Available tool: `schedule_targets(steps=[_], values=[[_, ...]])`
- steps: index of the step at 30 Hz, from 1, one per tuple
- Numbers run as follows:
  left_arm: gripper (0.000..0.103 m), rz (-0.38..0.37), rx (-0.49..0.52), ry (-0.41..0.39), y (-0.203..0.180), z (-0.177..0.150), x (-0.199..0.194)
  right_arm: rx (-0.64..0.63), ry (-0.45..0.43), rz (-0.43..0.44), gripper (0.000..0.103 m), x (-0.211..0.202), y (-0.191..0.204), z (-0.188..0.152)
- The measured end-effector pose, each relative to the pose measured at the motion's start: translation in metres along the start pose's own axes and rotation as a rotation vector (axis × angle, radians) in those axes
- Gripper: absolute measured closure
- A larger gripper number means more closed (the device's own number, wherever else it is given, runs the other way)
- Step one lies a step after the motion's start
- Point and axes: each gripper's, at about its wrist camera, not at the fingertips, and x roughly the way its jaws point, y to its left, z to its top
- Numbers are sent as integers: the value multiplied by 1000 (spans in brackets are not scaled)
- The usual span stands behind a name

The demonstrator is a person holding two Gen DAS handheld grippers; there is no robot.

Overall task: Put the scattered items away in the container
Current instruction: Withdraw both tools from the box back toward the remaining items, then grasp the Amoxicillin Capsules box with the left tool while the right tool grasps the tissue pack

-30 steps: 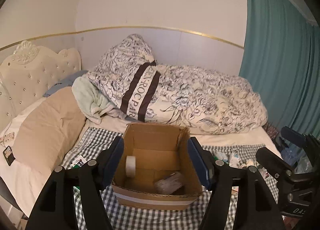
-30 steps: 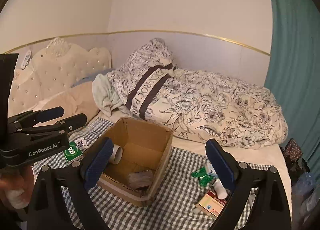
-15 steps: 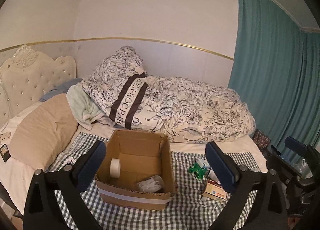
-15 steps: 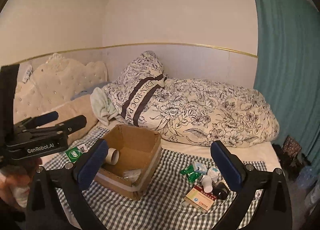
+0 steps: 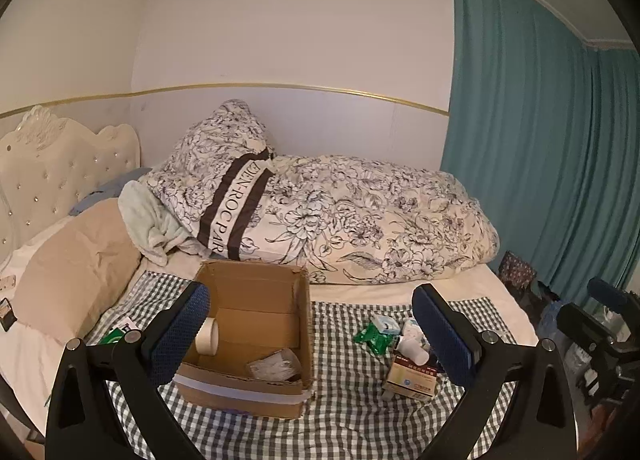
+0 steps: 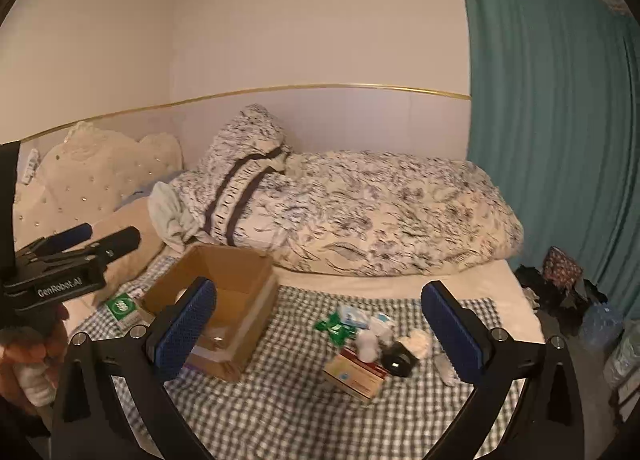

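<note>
Standing between placements, both hand-held grippers hover above the bed with nothing in them: the left hand-held gripper (image 5: 310, 324) has its blue pads spread to full width, and the right hand-held gripper (image 6: 320, 322) is likewise spread wide and empty. The left jaws have just been opening, the right likewise by a smaller margin, with nothing between either pair. The container, an open corrugated cardboard box (image 5: 252, 336) with a band of clear tape along its front, sits on the green-and-white checked cloth (image 5: 352, 412) and already holds a roll of pale tape (image 5: 208, 336) and a crumpled clear plastic packet (image 5: 276, 366). The remaining clutter lies in a cluster on the cloth to the box's right, near it but apart: a crinkled green foil sachet (image 6: 334, 326), a flat red-and-white carton (image 6: 356, 374), a small white bottle (image 6: 367, 344), a round black object (image 6: 396, 362) and something white and crumpled (image 6: 418, 342). A green-labelled carton (image 6: 122, 306) lies on the box's other side. In the inspector's judgement the next move calls for lowering one gripper over that cluster and closing on a single rigid piece; the soft cloth may bunch under the pads.
</note>
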Motion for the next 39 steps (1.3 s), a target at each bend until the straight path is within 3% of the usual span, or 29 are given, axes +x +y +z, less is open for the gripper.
schedule_targets(steps=[15, 25, 39], values=[[0, -113, 130, 94, -80, -42, 51, 84, 96, -128, 0, 10, -97, -45], [0, -213, 221, 239, -126, -99, 120, 69, 236, -208, 0, 45, -149, -97], [0, -315, 324, 482, -166, -176, 226, 128, 459, -223, 0, 134, -211, -179]])
